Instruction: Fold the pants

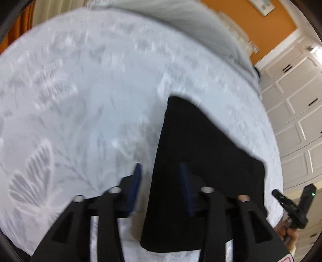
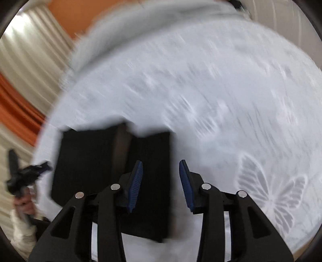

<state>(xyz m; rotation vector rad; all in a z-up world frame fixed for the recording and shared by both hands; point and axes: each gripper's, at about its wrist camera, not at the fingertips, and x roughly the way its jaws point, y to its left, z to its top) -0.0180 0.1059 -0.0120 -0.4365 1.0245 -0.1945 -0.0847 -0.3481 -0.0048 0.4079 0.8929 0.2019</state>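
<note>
Black pants (image 1: 201,151) lie folded on a white bedspread (image 1: 80,100) with a butterfly pattern. In the left wrist view my left gripper (image 1: 161,169) is open just above the cloth. The pants' left edge runs between its blue pads (image 1: 136,181), and neither pad presses on it. In the right wrist view the pants (image 2: 86,161) form a flat rectangle with a brownish crease down the middle. My right gripper (image 2: 161,167) is open over their right edge, its left pad above the black cloth and its right pad above the bedspread. Both views are blurred.
Grey pillows (image 1: 181,18) lie at the far end of the bed. An orange wall and white panelled cupboard doors (image 1: 291,104) stand to the right, pale curtains (image 2: 30,60) to the left. A hand holds the other gripper (image 1: 289,203) off the bed's edge.
</note>
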